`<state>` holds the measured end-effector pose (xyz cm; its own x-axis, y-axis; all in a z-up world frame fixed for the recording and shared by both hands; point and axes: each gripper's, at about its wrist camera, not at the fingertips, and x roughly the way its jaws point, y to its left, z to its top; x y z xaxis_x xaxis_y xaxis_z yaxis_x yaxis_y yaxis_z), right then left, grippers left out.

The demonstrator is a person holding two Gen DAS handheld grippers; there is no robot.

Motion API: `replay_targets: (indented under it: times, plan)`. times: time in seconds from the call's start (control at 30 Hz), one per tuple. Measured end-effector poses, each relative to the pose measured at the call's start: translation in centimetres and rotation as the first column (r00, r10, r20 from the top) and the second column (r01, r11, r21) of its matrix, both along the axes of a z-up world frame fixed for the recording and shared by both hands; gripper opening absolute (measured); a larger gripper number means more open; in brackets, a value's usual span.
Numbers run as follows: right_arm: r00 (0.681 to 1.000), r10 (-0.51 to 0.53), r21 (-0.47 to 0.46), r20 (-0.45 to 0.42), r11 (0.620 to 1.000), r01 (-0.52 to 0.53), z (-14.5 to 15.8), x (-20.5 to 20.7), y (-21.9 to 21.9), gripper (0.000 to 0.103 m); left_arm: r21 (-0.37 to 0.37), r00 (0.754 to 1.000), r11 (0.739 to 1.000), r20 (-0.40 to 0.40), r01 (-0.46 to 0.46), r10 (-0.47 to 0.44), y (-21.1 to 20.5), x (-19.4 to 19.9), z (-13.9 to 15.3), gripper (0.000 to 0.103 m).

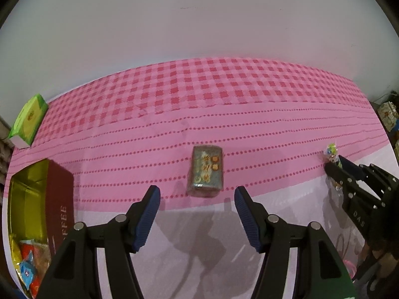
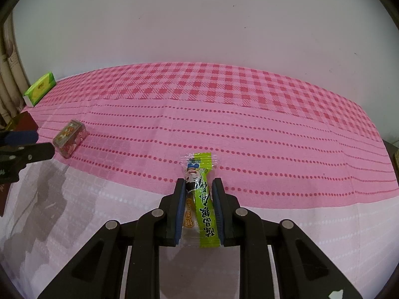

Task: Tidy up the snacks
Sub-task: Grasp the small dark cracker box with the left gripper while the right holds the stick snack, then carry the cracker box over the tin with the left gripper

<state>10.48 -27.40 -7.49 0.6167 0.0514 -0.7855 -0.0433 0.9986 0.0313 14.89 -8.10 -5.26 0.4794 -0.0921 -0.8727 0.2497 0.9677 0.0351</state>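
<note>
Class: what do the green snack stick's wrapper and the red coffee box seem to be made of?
Green snack stick: thin plastic film, glossy, clear crimped edges, held in the right claw. Red coffee box: probably coated cardboard, matte outside; its gold lining shines like foil.

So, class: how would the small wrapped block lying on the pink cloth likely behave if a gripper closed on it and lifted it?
The wrapped block looks boxy with flat sides, so it probably stays stiff and won't roll. Its glossy clear wrapper may be slippery against the pads. It looks small, so it is likely light.
</note>
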Motion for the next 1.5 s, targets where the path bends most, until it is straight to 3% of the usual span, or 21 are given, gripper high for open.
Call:
replay_targets:
  times: [0.47, 0.63, 0.7, 1.0, 1.5]
  plan:
    - [1.0, -0.001, 0.001, 0.0, 1.0, 0.001, 0.0, 0.0, 0.0, 0.021, -0.001, 0.998, 1.0, -0.065, -0.027, 0.027, 0.1, 2.8, -1.7, 0.061]
    - [1.0, -0.001, 0.0, 0.0, 1.0, 0.001, 0.0, 0.0, 0.0, 0.021, -0.007, 0.995, 1.0, -0.098, -0.008, 0.008, -0.3, 3.3, -2.2, 0.048]
    - [1.0, -0.001, 0.0, 0.0, 1.0, 0.001, 0.0, 0.0, 0.0, 0.021, -0.021, 0.994, 1.0, -0.105, 0.002, -0.005, -0.5, 3.4, -2.3, 0.034]
    - [1.0, -0.001, -0.001, 0.0, 1.0, 0.001, 0.0, 0.0, 0.0, 0.021, -0.001, 0.995, 1.0, -0.1, 0.009, -0.009, -0.9, 3.1, -2.2, 0.033]
    - [1.0, -0.001, -0.011, 0.0, 1.0, 0.001, 0.0, -0.1, -0.1, 0.021, -0.014, 0.999, 1.0, -0.044, -0.027, 0.026, 2.1, -0.1, 1.9, 0.033]
